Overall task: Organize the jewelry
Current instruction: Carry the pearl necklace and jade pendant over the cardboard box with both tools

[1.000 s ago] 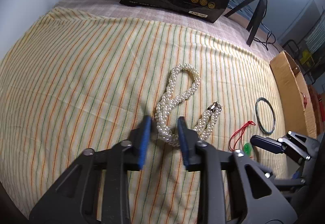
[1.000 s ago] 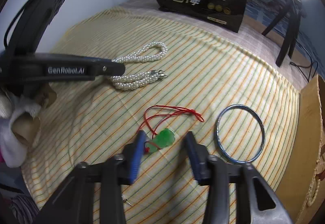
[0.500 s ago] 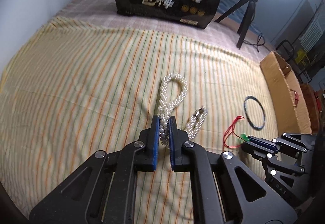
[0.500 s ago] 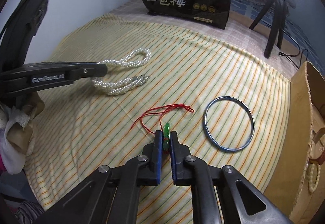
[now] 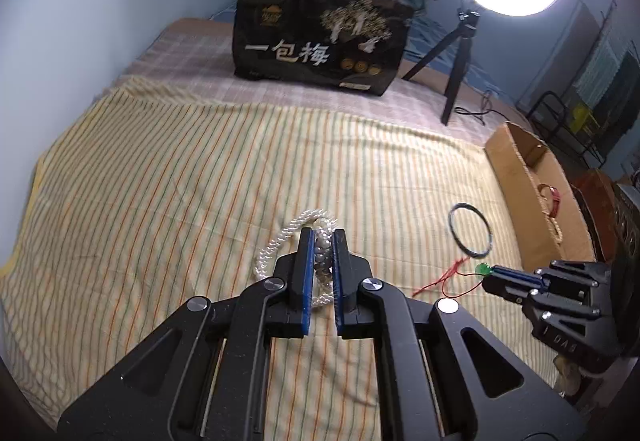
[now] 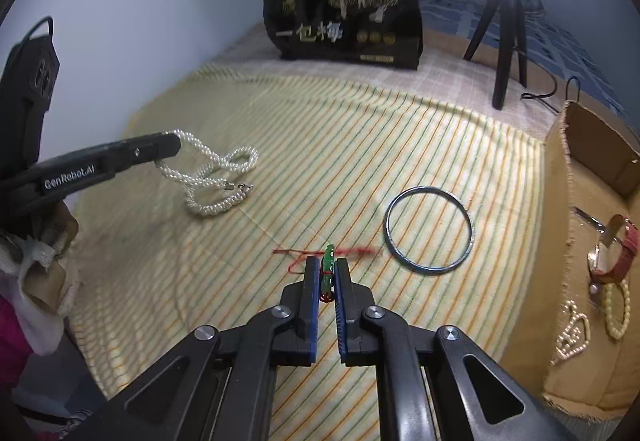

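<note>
My left tongs (image 5: 321,241) clamp pearl necklace (image 6: 218,177); my right tongs (image 6: 327,273) pinch green pendant (image 6: 329,261) above striped bedspread (image 5: 180,177).

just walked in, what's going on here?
Jewelry sorting on a striped cloth. The left gripper is shut on the pearl necklace, one end raised and the rest trailing on the cloth. The right gripper is shut on the green pendant, with its red cord trailing. A bangle lies loose beside the cardboard box.
</note>
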`<state>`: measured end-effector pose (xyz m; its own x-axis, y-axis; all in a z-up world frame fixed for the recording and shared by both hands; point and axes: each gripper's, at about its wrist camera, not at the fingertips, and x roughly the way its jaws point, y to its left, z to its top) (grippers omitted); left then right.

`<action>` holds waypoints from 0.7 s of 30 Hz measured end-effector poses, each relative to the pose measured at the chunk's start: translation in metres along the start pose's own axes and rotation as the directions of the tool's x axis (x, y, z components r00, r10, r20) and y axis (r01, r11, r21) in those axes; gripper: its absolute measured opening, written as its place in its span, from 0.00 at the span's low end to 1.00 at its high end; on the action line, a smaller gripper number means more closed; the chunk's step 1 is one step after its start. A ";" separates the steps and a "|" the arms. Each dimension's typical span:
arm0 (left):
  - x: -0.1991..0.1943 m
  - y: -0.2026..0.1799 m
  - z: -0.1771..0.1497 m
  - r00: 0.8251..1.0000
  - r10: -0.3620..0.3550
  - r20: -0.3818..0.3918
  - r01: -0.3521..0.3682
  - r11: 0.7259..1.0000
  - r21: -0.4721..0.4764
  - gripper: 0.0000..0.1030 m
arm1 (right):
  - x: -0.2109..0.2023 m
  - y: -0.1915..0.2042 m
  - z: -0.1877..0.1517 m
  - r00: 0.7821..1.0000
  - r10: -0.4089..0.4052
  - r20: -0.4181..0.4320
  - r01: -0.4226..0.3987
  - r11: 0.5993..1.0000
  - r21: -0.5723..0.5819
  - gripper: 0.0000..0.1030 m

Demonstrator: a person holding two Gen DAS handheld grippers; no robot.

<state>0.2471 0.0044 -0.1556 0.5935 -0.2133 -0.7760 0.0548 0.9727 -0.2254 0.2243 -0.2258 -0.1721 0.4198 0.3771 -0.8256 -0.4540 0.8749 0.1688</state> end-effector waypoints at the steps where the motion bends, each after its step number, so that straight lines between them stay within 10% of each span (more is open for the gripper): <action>1: -0.003 0.000 0.000 1.000 -0.003 0.005 0.003 1.000 0.002 0.06 | -0.005 -0.001 0.000 1.000 0.002 0.008 -0.002 1.000 0.004 0.04; 21: -0.054 -0.009 0.015 0.995 -0.038 0.096 0.037 0.999 0.009 0.06 | -0.109 -0.031 -0.009 0.985 -0.033 0.170 0.021 0.997 0.076 0.04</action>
<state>0.2265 0.0086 -0.1028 0.6651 -0.2404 -0.7069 0.0842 0.9649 -0.2489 0.1854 -0.2970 -0.0919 0.5619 0.3939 -0.7274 -0.3845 0.9029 0.1919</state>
